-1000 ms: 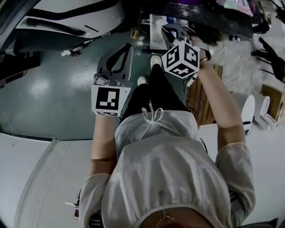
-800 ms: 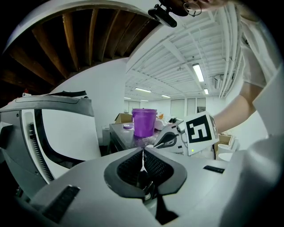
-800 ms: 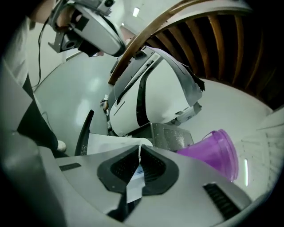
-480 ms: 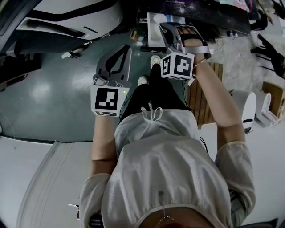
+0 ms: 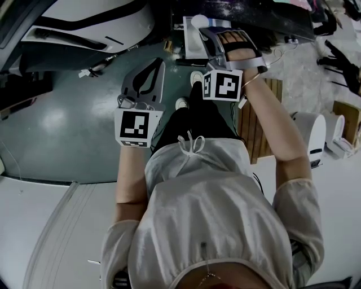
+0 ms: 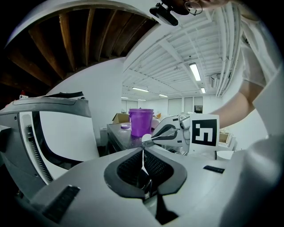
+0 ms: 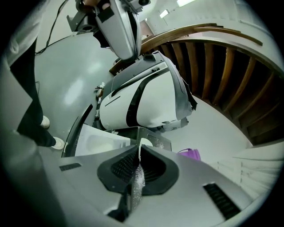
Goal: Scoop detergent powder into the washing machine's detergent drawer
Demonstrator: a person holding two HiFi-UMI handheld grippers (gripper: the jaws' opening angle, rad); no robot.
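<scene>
My right gripper (image 5: pixel 206 31) (image 7: pixel 140 148) is shut on the handle of a white scoop (image 5: pixel 198 21) (image 7: pixel 145 142). The handle between its jaws is dusted with powder. The scoop's bowl hangs over the white detergent drawer (image 5: pixel 192 46) (image 7: pixel 100 142), which lies open on the floor-side of a dark bench. My left gripper (image 5: pixel 158 61) (image 6: pixel 143 150) is shut with nothing in it. It hangs over the green floor, left of the drawer and apart from it. The left gripper view shows the right gripper and the scoop (image 6: pixel 146 138) from the side.
A large white-and-black machine housing (image 5: pixel 96 22) (image 7: pixel 142 97) stands left of the drawer. A purple bucket (image 6: pixel 140 122) (image 7: pixel 191 154) sits on the dark bench (image 5: pixel 254 17). The person's shoes (image 5: pixel 181 101) stand just below the drawer. A wooden pallet (image 5: pixel 265 124) and white fixtures (image 5: pixel 313 135) lie to the right.
The right gripper has moved away from the person toward the drawer and turned, bringing the scoop's bowl over it. The left gripper has stayed where it was.
</scene>
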